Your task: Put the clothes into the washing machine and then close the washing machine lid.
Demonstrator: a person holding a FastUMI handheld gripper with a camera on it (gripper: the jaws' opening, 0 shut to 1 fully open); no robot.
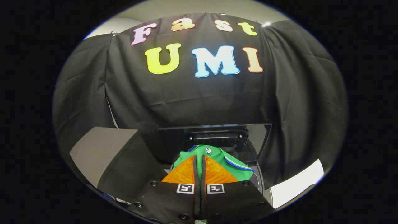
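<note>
Between my jaws (199, 165), pressed nearly together, I hold the green garment (217, 158); straight ahead and beyond it stands the washing machine's raised lid (255, 140), its opening probably just underneath.

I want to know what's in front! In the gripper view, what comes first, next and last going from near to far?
Gripper, fingers shut on the green garment → green garment → raised washing machine lid → black cloth wall.

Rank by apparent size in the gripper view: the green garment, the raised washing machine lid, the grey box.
1. Raised washing machine lid
2. Grey box, close to the lid, so unsure
3. Green garment, pinched in the gripper
</note>
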